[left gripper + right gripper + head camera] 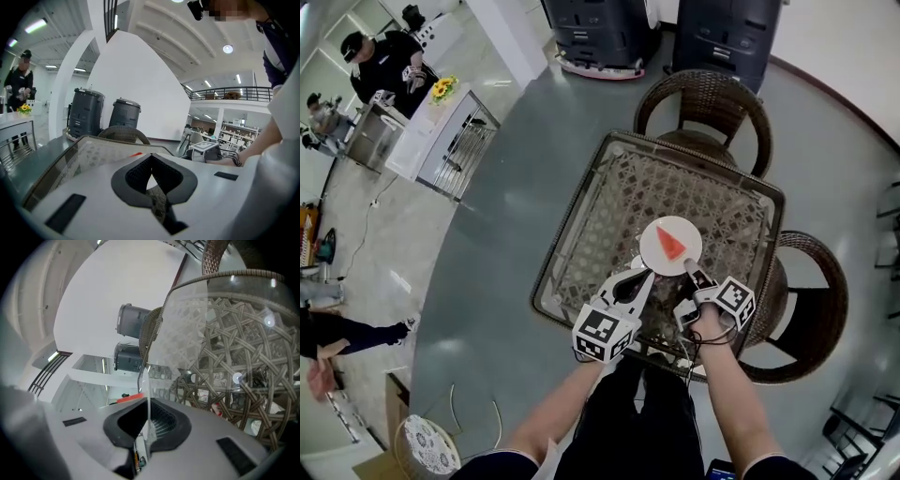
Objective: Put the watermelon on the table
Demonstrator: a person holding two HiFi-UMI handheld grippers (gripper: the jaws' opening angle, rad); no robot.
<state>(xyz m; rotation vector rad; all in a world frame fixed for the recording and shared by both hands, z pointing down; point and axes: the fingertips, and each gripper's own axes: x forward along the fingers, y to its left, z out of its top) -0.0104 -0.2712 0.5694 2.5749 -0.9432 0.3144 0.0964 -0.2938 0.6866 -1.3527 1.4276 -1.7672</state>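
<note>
A red wedge of watermelon [672, 244] lies on a round white plate [659, 253] over the near half of the glass-topped wicker table [574, 217]. My left gripper [643, 276] is at the plate's near-left rim with its jaws together on it. My right gripper [690, 268] is shut on the near-right rim. The right gripper view has the plate [149, 394] edge-on as a thin white line between the pads, with the watermelon [127, 399] to its left. In the left gripper view a red sliver of watermelon [136, 154] peeks over the shut jaws. I cannot tell whether the plate touches the glass.
Two wicker chairs stand at the table, one behind it [705, 101] and one to the right [814, 302]. Two dark bins [600, 33] are against the far wall. A person [389, 67] stands by a white side table with flowers [442, 89] at far left.
</note>
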